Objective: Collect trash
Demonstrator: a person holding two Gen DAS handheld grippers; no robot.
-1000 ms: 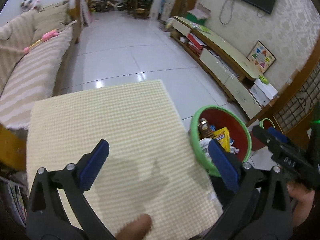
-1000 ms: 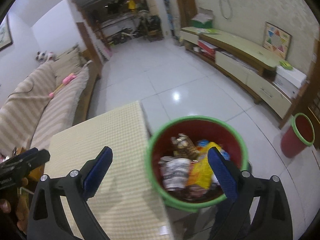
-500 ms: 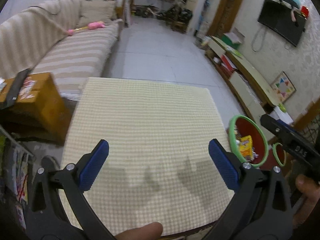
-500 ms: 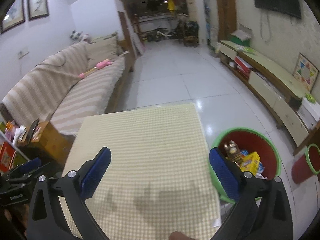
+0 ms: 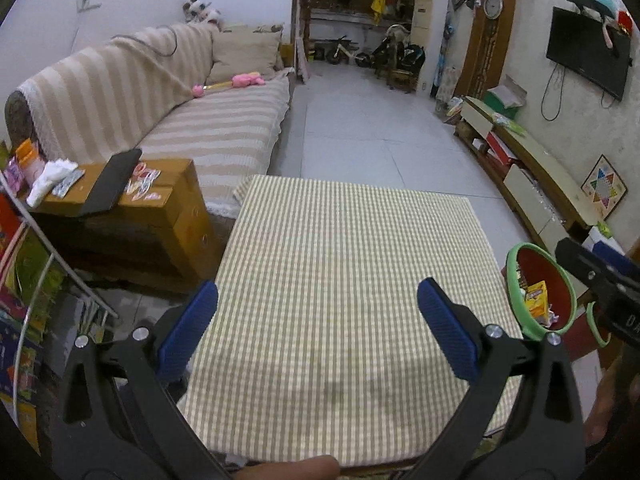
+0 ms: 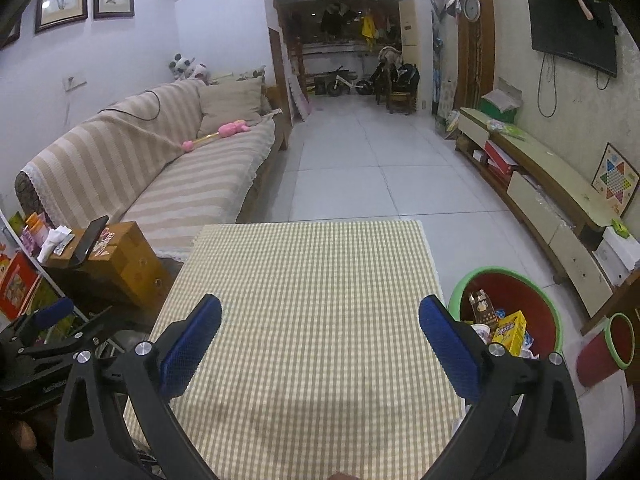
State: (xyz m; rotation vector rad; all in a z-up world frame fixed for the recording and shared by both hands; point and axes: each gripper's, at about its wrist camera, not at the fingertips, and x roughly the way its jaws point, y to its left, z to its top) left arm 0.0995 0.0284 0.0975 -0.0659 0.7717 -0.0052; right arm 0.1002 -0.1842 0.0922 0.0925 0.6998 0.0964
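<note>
A red bin with a green rim (image 6: 550, 320) stands on the floor right of the checked table (image 6: 312, 304). It holds trash, among it a yellow box (image 6: 510, 330) and a brown packet (image 6: 482, 306). The bin also shows in the left wrist view (image 5: 560, 292). My left gripper (image 5: 318, 316) is open and empty above the table's near part. My right gripper (image 6: 320, 330) is open and empty above the table, left of the bin. No trash lies on the checked cloth (image 5: 352, 280).
A striped sofa (image 6: 160, 172) with a pink toy (image 6: 224, 132) runs along the left. A cardboard box (image 5: 132, 204) with a tablet and wrappers stands left of the table. A second small red bin (image 6: 606, 350) stands far right. A TV bench (image 6: 548, 196) lines the right wall.
Both grippers have drawn back and risen from over the bin. The views now take in the whole table and room. The jaws stayed open.
</note>
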